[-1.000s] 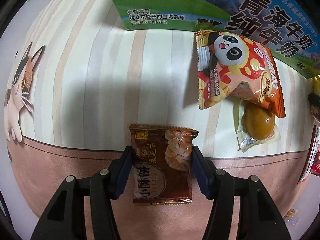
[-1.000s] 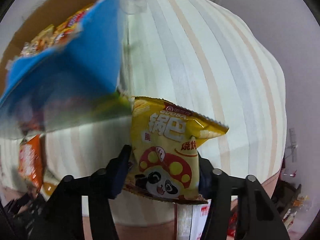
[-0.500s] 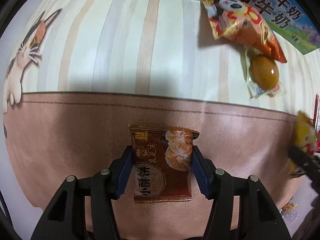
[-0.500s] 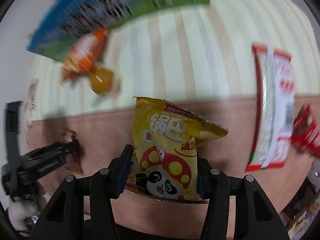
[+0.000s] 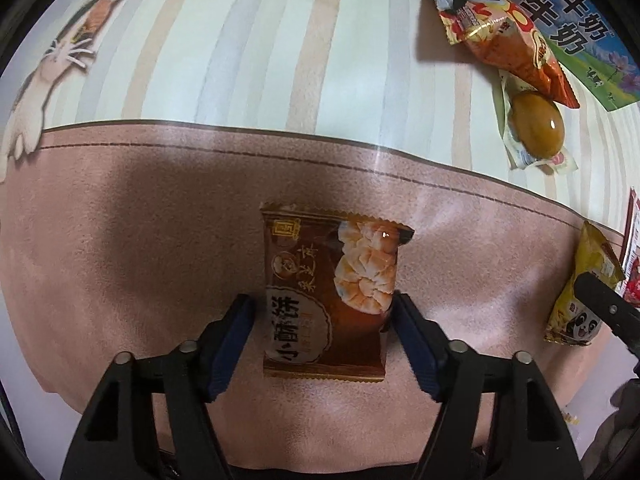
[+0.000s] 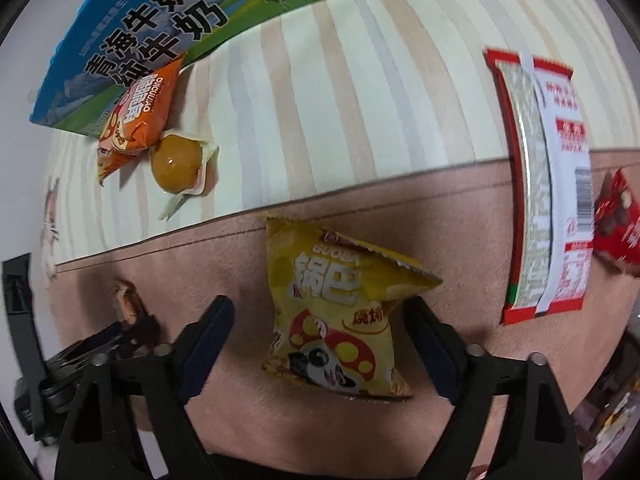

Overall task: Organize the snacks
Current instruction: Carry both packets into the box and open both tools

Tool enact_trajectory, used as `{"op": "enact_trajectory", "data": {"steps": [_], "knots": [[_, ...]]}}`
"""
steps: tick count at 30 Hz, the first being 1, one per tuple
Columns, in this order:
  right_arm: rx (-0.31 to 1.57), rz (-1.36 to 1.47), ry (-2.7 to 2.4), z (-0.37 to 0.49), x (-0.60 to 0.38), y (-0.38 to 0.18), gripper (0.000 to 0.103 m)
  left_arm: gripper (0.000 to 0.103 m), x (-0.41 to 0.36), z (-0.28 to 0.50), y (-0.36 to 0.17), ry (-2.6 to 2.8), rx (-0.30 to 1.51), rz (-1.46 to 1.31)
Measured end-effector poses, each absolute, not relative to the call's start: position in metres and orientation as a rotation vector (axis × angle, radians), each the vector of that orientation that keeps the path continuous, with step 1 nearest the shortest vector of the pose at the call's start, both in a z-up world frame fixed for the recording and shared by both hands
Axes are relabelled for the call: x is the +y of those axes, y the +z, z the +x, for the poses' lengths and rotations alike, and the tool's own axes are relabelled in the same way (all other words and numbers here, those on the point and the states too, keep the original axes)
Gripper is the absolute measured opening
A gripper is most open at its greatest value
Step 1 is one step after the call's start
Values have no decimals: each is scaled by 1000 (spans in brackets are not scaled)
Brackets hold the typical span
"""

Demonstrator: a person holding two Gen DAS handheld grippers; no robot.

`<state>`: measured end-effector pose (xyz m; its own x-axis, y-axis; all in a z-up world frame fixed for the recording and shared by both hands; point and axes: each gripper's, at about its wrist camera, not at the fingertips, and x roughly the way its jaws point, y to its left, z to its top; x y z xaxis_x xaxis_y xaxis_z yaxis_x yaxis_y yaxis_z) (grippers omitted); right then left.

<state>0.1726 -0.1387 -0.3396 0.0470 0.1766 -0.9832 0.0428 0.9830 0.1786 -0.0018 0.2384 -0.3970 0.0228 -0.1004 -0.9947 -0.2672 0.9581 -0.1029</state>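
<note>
A brown pastry packet [image 5: 328, 292] lies on the pink band of the tablecloth between the fingers of my left gripper [image 5: 322, 320], which is open with small gaps on both sides. A yellow panda chip bag [image 6: 340, 312] lies on the pink band between the fingers of my right gripper [image 6: 320, 332], which is open wide. The yellow bag also shows at the right edge of the left wrist view [image 5: 580, 292]. The left gripper shows at the lower left of the right wrist view [image 6: 100, 348].
An orange panda snack bag [image 5: 504, 36] and a packed braised egg [image 5: 536, 128] lie on the striped cloth beside a blue-green milk carton box [image 6: 160, 32]. A long red-white packet [image 6: 548, 184] and a red packet [image 6: 616, 228] lie at the right.
Both grippers came down toward the pink band. Both have opened, and the brown packet and the yellow bag now rest on the cloth.
</note>
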Motion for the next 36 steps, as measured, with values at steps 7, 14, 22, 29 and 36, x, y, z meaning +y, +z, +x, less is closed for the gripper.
{"op": "enact_trajectory", "data": {"steps": [7,14,22,29,36], "knots": [[1472,81,90,169,-106,-349,52,54,223,-6,-389,151,1530,-248],[1467,152,145,155,-99,-345,45,54,214,2,-371,117,1497,-232],[1420,240,246,156,-107,-294,44,54,203,23,-309,29,1391,-255],[1295,304,346,195,-106,-212,44,54,192,70,-226,-73,1260,-269],[1170,243,350,278,-116,-138,44,54,185,155,-165,-103,1205,-200]]}}
